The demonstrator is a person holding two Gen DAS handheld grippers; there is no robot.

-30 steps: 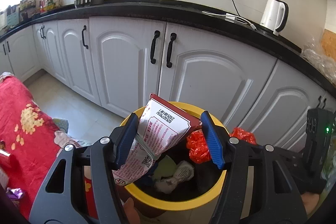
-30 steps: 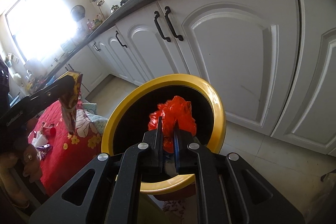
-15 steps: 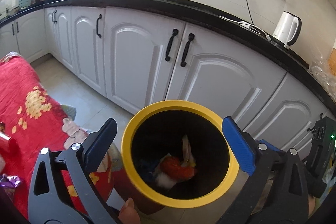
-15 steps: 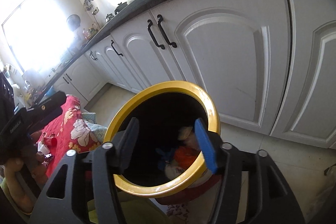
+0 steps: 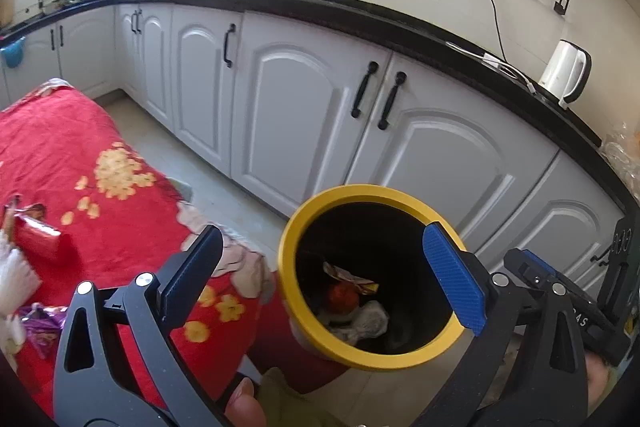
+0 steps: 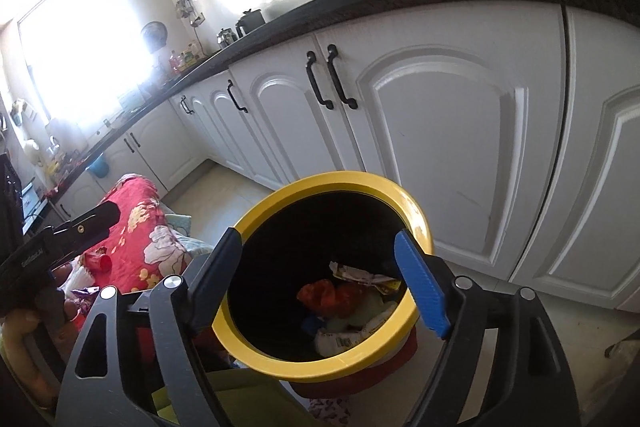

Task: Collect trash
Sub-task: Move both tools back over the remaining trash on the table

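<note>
A yellow-rimmed bin [image 5: 289, 267] [image 6: 416, 215] stands on the floor beside the table. Inside it lie a red wrapper [image 5: 343, 297] [image 6: 324, 297], a printed packet [image 6: 362, 273] and crumpled paper [image 5: 370, 323]. My left gripper [image 5: 324, 265] is open and holds nothing, above the bin's left rim and the table edge. My right gripper [image 6: 320, 269] hangs over the bin mouth; its jaws are opening with nothing between them. On the red floral tablecloth [image 5: 80, 155] remain a red piece [image 5: 36, 235] [image 6: 98, 261] and a purple wrapper [image 5: 40, 323].
White cabinet doors [image 5: 312, 115] with black handles run behind the bin under a black counter [image 5: 400, 23]. A white kettle [image 5: 564, 71] stands on it at the right. Pale floor tiles [image 5: 224, 187] separate table and cabinets. A thumb [image 5: 240, 407] shows at the bottom.
The left gripper let go of a white-and-red packet and the right let go of the red wrapper; both now lie in the bin. Both grippers opened, and the left one shifted left.
</note>
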